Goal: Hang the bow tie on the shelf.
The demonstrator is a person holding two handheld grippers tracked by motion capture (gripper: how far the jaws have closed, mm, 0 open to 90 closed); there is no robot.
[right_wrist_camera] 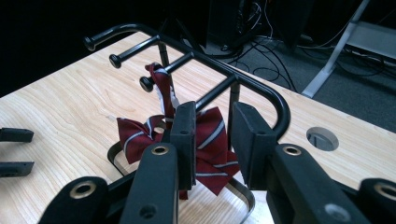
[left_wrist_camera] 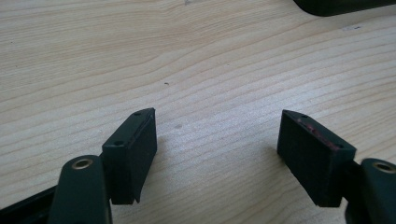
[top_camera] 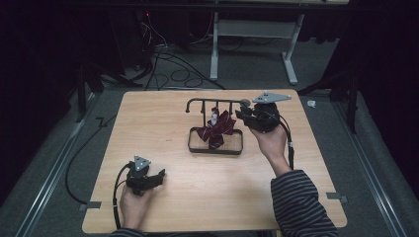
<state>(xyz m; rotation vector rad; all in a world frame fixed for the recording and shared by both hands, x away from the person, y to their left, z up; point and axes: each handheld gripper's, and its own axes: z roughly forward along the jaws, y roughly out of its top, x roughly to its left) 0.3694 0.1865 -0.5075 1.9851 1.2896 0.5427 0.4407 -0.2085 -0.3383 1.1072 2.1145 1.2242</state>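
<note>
I have the right hand-held gripper point(top_camera: 243, 114) at the rack point(right_wrist_camera: 243, 81) near the far edge of the worktop point(top_camera: 168, 197), jaws partly open and empty, just beside the striped bow tie point(right_wrist_camera: 212, 140) hanging there. My left hand-held gripper point(left_wrist_camera: 217, 140) rests wide open on bare wood.

Bow tie point(right_wrist_camera: 212, 142): dark red with thin diagonal white-grey stripes, showing between and just beyond the jaws of the right gripper point(right_wrist_camera: 212, 140); its neck strap is the same red with a pale underside. Rack point(right_wrist_camera: 187, 56): black metal throughout, pegs and base frame alike. Both grippers: matte black, the left gripper point(left_wrist_camera: 217, 140) carrying a faint reddish smear on one pad edge (right-hand jaw in its own view). Table point(left_wrist_camera: 196, 60): pale wood grain. Sleeve point(top_camera: 301, 205): dark with fine light stripes.
</note>
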